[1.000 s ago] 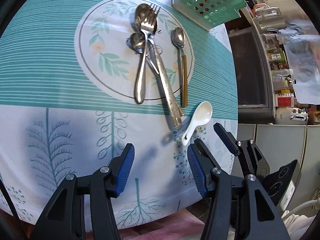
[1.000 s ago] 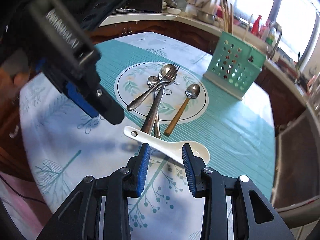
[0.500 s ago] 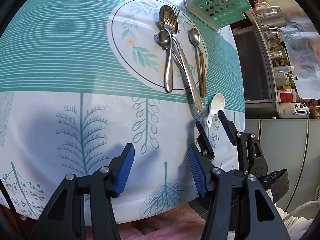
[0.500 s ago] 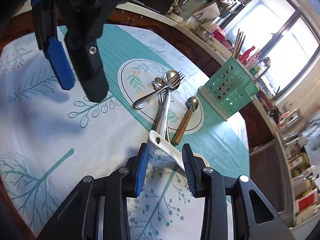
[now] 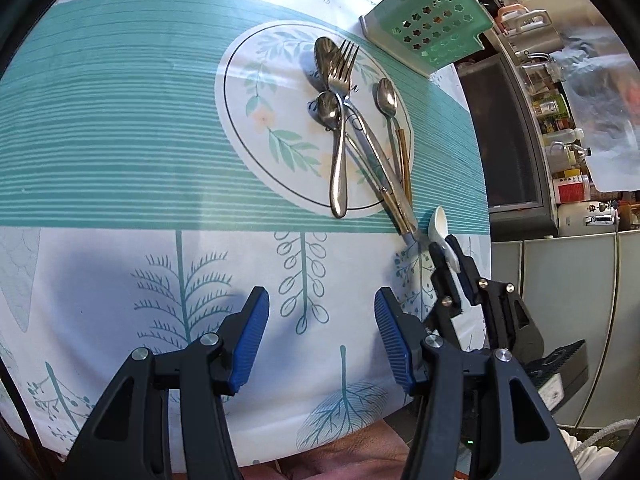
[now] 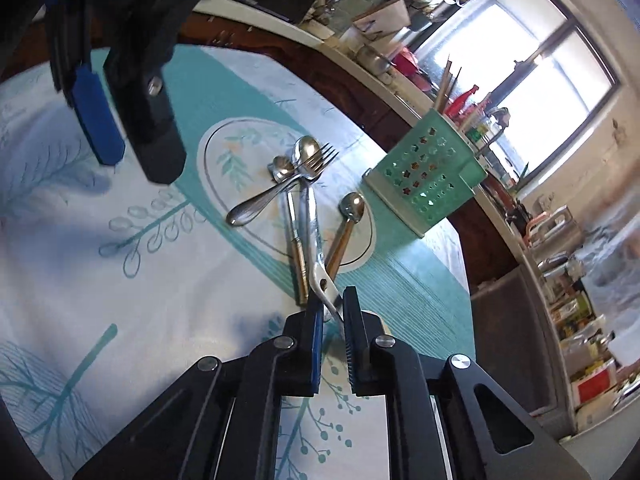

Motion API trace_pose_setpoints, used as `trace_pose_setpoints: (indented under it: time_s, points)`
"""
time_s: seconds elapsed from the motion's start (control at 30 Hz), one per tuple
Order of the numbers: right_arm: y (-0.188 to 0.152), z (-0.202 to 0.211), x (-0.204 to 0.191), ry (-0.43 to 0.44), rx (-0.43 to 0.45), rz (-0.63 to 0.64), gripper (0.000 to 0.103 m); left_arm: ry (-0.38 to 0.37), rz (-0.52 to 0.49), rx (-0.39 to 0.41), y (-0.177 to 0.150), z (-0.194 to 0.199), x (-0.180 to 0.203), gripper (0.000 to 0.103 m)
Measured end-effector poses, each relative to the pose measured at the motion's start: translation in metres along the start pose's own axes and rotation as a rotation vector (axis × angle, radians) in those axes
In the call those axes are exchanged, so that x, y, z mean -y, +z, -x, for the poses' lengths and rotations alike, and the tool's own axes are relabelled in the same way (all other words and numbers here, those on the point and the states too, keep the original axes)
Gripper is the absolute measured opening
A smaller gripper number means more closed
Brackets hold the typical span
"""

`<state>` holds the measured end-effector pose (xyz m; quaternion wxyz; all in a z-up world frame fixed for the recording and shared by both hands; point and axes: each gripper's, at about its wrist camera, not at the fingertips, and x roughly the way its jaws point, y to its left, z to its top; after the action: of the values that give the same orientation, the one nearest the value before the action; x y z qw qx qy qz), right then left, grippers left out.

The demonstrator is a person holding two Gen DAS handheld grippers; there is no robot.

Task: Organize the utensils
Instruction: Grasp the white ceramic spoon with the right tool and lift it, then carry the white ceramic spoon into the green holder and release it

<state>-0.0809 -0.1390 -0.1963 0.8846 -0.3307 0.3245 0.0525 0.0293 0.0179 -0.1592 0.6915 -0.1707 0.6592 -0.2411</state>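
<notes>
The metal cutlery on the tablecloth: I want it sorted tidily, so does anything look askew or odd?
Yes. The steel fork and two steel spoons lie crossed in a heap, not side by side. The wooden-handled spoon lies apart. The right gripper is closing on the white ceramic spoon.

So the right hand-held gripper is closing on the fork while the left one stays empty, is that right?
Not quite. The right hand-held gripper is closing on the white spoon, not the fork, as the right wrist view shows. The left hand-held gripper is empty.
</notes>
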Motion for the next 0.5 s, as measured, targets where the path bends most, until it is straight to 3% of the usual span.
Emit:
trace_pose_setpoints:
  time_s: [0.23, 0.5]
  points:
    - [0.021, 0.018, 0.049, 0.147, -0.005, -0.25, 0.006, 0.022, -0.045, 0.03, 0.023, 0.007, 0.016, 0.053]
    - [0.033, 0.015, 0.127, 0.339, -0.051, -0.632, 0.006, 0.03, 0.0, 0.092, 0.082, 0.007, 0.026, 0.053]
